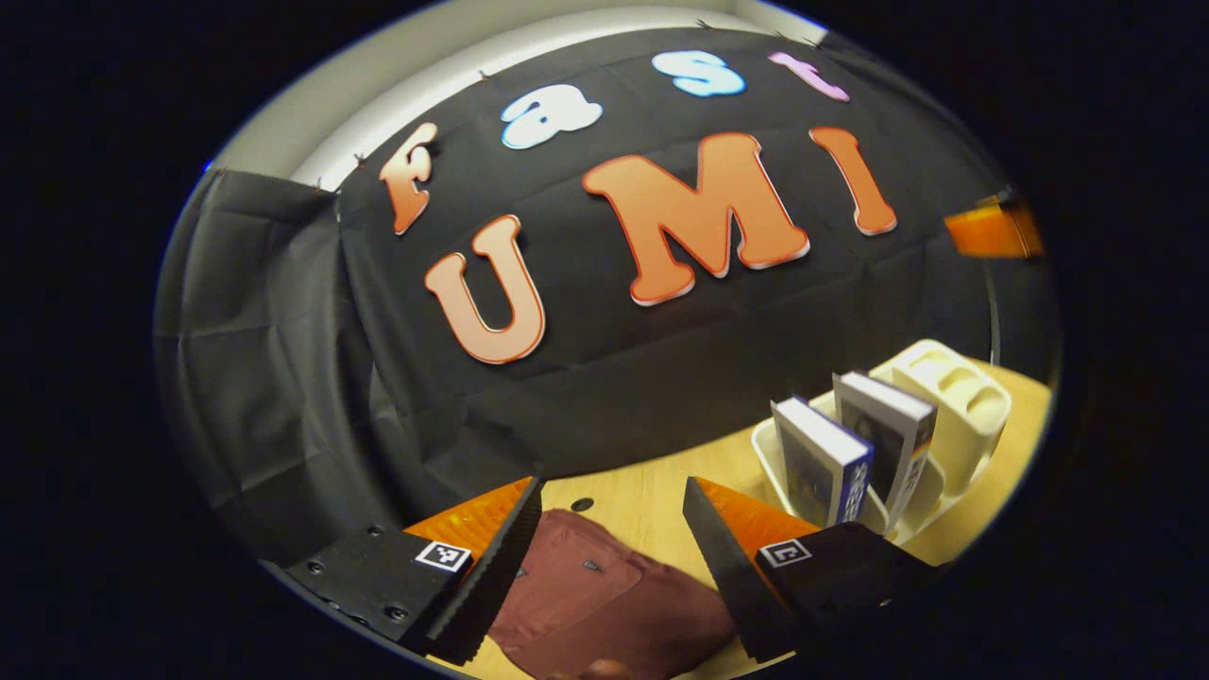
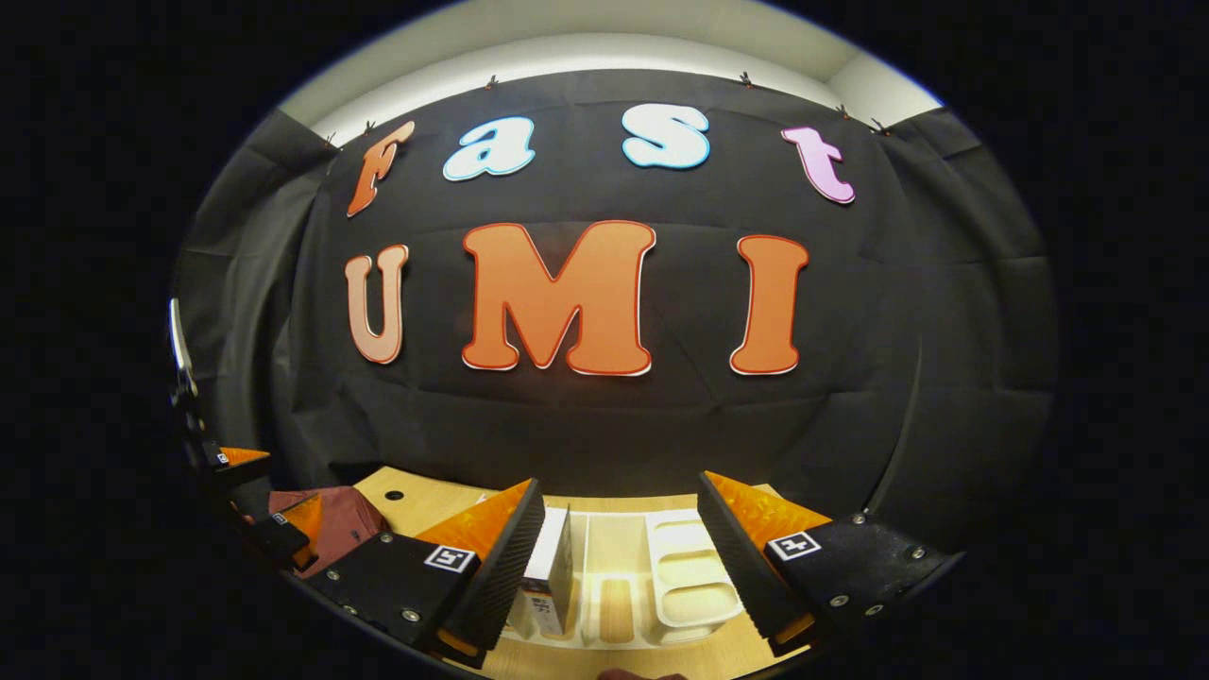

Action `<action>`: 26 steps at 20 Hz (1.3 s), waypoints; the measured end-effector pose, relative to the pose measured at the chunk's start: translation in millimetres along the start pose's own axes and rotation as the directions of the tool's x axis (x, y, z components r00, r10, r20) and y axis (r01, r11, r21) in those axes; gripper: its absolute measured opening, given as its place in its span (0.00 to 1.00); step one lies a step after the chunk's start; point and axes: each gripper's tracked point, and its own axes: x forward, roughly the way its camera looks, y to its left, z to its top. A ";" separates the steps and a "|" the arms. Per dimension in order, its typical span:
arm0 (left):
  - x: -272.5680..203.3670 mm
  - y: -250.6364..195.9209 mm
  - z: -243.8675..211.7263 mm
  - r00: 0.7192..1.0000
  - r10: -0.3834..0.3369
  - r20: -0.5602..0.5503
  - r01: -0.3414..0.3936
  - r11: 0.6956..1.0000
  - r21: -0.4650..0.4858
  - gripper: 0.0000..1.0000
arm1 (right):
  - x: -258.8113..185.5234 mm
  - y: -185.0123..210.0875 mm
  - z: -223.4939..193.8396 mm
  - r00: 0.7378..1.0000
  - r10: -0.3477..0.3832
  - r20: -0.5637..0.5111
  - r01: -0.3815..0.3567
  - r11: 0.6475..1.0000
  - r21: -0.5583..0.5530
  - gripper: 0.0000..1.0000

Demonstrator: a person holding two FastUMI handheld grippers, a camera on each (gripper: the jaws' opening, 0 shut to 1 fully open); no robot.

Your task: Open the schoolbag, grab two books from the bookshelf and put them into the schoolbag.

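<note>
In the left gripper view my left gripper [image 1: 612,501] stands open above a dark red schoolbag [image 1: 604,604] lying flat on the wooden table. To its right two books [image 1: 855,453] stand upright in a cream bookshelf rack [image 1: 949,406]. In the right gripper view my right gripper [image 2: 621,501] is open and hovers just in front of the same rack [image 2: 680,571], with one upright book [image 2: 551,567] beside its left finger. The schoolbag [image 2: 335,519] and the left gripper [image 2: 274,510] appear at the far left there.
The light wooden table [image 1: 642,486] has a small dark hole near its back edge. The black cloth wall hangs close behind the table. An orange part of the other gripper [image 1: 992,231] shows at the right edge of the left gripper view.
</note>
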 end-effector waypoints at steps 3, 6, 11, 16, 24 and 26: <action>1.7 -24.1 -48.2 0.994 -0.028 -0.110 0.039 0.994 0.103 0.97 | 5.2 -8.2 -9.8 1.000 -0.012 -0.015 0.012 1.000 -0.017 0.97; -3.2 -41.9 -89.6 0.978 -0.055 -0.201 0.095 0.977 0.193 0.96 | 9.4 -18.5 -19.5 0.999 -0.029 -0.036 0.028 0.999 -0.018 0.97; -12.7 -68.0 -144.6 0.953 -0.073 -0.295 0.170 0.933 0.318 0.96 | 9.7 -30.4 -30.6 0.997 -0.052 -0.051 0.051 0.998 -0.027 0.97; -24.2 -80.3 -190.6 0.919 -0.066 -0.388 0.235 0.883 0.407 0.96 | 9.2 -35.9 -40.5 0.995 -0.059 -0.074 0.058 0.998 -0.020 0.97; -32.3 -85.8 -242.1 0.872 -0.032 -0.488 0.283 0.847 0.451 0.96 | 10.4 -33.2 -47.3 0.994 -0.058 -0.089 0.056 0.998 -0.019 0.96; -35.1 -88.8 -253.1 0.863 -0.018 -0.505 0.292 0.834 0.468 0.96 | 10.0 -31.7 -49.8 0.994 -0.053 -0.096 0.052 0.999 -0.013 0.96</action>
